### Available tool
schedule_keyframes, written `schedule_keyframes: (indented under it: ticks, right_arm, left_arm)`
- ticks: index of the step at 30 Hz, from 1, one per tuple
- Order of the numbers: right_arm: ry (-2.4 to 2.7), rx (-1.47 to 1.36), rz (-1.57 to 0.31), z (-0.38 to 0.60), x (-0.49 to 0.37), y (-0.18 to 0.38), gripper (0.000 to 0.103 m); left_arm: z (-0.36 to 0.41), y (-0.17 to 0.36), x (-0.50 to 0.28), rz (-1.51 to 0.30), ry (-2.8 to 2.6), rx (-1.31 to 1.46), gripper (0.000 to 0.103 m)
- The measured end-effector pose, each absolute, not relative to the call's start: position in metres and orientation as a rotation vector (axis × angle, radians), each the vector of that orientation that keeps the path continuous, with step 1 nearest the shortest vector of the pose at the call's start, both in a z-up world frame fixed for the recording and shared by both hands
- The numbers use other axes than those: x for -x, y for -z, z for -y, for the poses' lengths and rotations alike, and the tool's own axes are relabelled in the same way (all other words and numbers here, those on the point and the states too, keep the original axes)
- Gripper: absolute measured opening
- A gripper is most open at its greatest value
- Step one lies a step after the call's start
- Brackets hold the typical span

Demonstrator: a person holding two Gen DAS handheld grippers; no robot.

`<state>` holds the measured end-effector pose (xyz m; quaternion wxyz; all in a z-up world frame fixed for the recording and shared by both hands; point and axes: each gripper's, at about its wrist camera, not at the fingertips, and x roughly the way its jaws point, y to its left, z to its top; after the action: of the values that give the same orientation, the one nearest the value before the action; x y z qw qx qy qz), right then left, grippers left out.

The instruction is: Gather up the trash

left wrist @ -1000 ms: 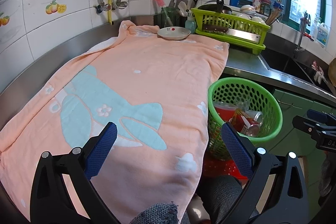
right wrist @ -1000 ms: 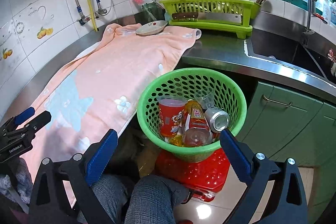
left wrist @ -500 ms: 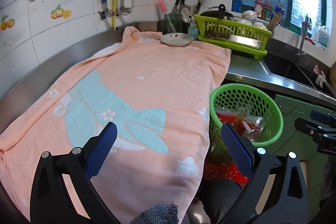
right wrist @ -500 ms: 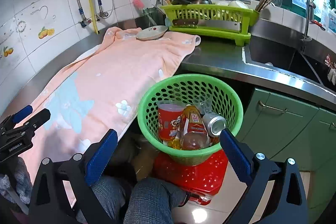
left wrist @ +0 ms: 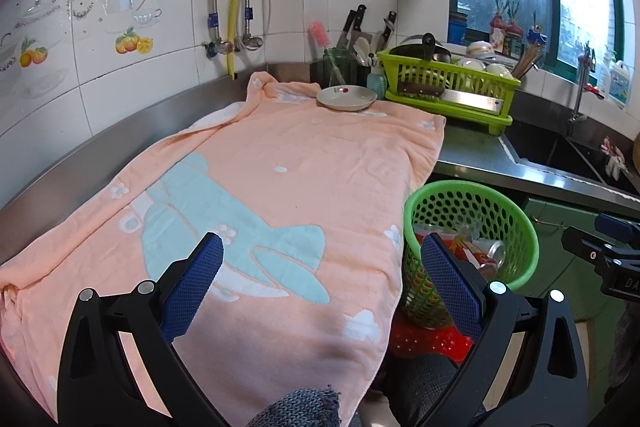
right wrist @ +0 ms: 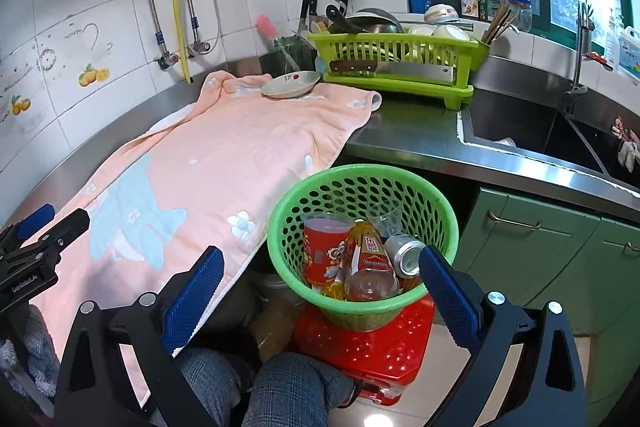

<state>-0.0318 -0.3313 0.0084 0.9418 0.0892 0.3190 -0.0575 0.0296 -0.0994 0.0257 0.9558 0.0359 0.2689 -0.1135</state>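
Observation:
A green mesh basket [right wrist: 440, 211] stands on a red stool [right wrist: 368, 347] beside the counter; it also shows in the left wrist view [left wrist: 516, 227]. It holds a red paper cup [right wrist: 322, 251], a plastic bottle with a red label [right wrist: 368, 263], a silver can [right wrist: 404, 253] and a clear cup. My left gripper [left wrist: 320, 283] is open and empty above the pink towel [left wrist: 280, 187]. My right gripper [right wrist: 318, 285] is open and empty, in front of the basket.
A small plate [left wrist: 346, 97] sits at the towel's far end. A green dish rack [left wrist: 448, 87] with dishes and a cleaver stands behind it. A sink [right wrist: 532, 131] is at the right, green cabinets [right wrist: 560, 239] below. My knees [right wrist: 280, 387] are under the right gripper.
Both grippers have risen and pulled back a little, so the counter and basket look farther away. Both stay open and empty. Nothing on the counter has moved.

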Motion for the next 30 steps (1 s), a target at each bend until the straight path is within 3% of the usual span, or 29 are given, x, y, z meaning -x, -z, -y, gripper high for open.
schedule_keyframes:
  ticks: [30]
  right_arm:
    - [0.111, -0.181, -0.637, 0.3274, 0.0356, -0.0114, 0.095]
  left_arm:
    - [0.1021, -0.0299, -0.0225, -0.534, 0.236, -0.075, 0.098]
